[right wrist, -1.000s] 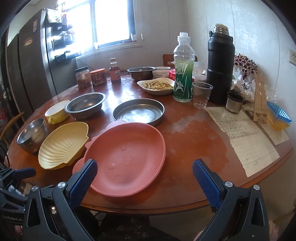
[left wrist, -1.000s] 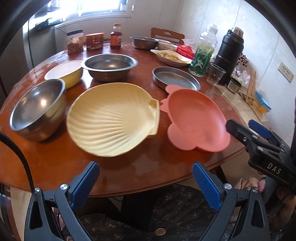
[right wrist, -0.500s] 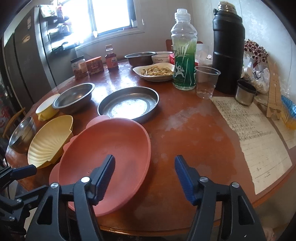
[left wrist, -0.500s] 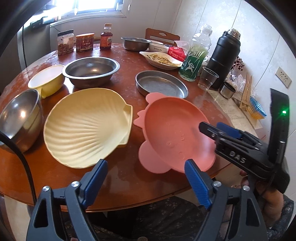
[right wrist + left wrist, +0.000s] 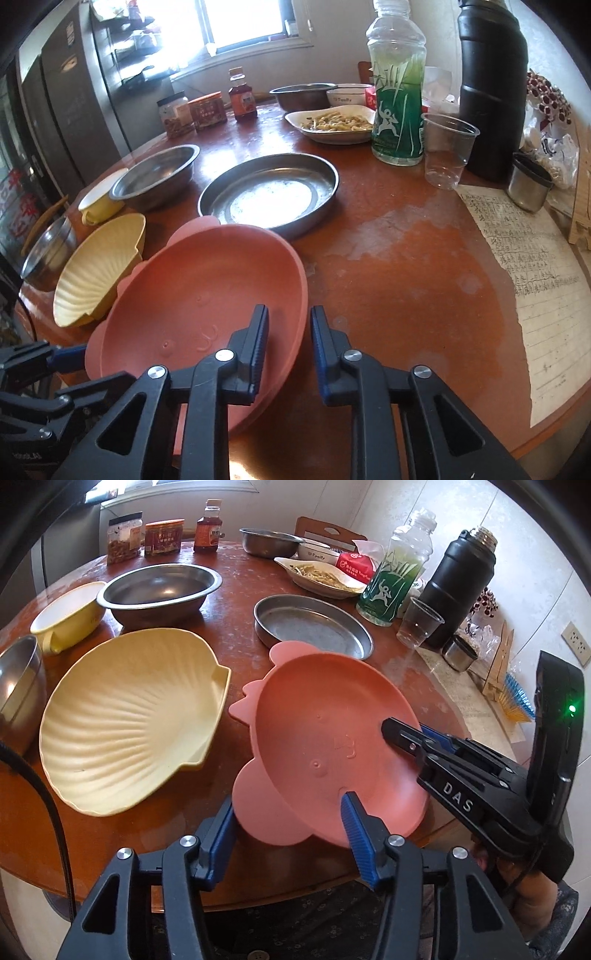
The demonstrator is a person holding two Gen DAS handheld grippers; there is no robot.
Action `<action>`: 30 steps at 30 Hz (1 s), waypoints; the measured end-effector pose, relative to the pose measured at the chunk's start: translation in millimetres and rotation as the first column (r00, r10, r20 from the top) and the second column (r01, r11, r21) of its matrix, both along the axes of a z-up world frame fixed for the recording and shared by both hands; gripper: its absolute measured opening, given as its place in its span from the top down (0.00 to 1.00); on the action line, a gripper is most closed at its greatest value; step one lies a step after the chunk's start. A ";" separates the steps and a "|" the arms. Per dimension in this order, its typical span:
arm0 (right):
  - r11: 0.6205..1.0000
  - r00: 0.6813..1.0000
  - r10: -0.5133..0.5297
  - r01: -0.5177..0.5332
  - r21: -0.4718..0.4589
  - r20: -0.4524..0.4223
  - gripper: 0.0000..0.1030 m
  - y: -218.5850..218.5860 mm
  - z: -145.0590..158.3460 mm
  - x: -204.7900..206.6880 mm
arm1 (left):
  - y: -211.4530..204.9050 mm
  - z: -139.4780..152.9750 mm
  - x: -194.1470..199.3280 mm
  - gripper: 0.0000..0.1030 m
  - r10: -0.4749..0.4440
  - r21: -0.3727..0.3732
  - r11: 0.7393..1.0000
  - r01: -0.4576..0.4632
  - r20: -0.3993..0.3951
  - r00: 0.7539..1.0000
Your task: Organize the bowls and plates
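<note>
You have barely begun; every dish lies single on the table (image 5: 406,258), nothing stacked; the pink plate (image 5: 325,716) sits at the near edge, its far rim touching or overlapping the steel pan (image 5: 269,192), the shell plate (image 5: 125,716) just beside it on its left.

Your right gripper (image 5: 286,350) has just been closing and now pinches the pink plate's right rim, one pad inside the dish, one outside; your left gripper (image 5: 288,830) has also been closing, its jaws about the plate's near lobe, one pad over the dish and one at the lobe's left edge, but I cannot tell whether they press on it yet.

Left to do, I judge: lift this plate, then gather the steel bowls (image 5: 162,590) and yellow bowl (image 5: 70,613).

Hard to read: whether the plate's underside has cleared the table; a second steel bowl (image 5: 18,679) is cut off at left; the near table edge is hidden behind your grippers.
</note>
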State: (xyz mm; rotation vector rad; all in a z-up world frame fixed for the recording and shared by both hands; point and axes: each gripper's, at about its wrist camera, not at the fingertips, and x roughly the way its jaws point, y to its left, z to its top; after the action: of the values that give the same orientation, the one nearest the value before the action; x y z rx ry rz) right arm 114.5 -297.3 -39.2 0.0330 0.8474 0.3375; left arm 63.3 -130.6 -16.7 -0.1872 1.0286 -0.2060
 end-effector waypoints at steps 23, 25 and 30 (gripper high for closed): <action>0.974 0.973 -0.224 0.226 -0.028 0.054 0.83 -48.1 1.6 -33.2 | -55.3 -4.7 32.9 0.48 -0.124 0.173 0.979 0.111 0.068 0.990; 0.970 0.968 -0.242 0.244 -0.024 0.062 0.83 -50.5 1.4 -29.2 | -56.5 -5.5 39.3 0.48 -0.118 0.186 0.977 0.102 0.077 0.990; 0.963 0.961 -0.267 0.269 -0.015 0.069 0.82 -50.9 1.3 -17.3 | -55.3 -5.9 53.3 0.48 -0.100 0.176 0.981 0.084 0.085 0.991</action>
State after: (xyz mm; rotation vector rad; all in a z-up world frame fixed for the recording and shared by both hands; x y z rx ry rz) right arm 97.2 -348.2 -37.9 0.1124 0.7702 0.0725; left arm 116.6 -185.9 -22.5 0.0269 0.9569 -0.2068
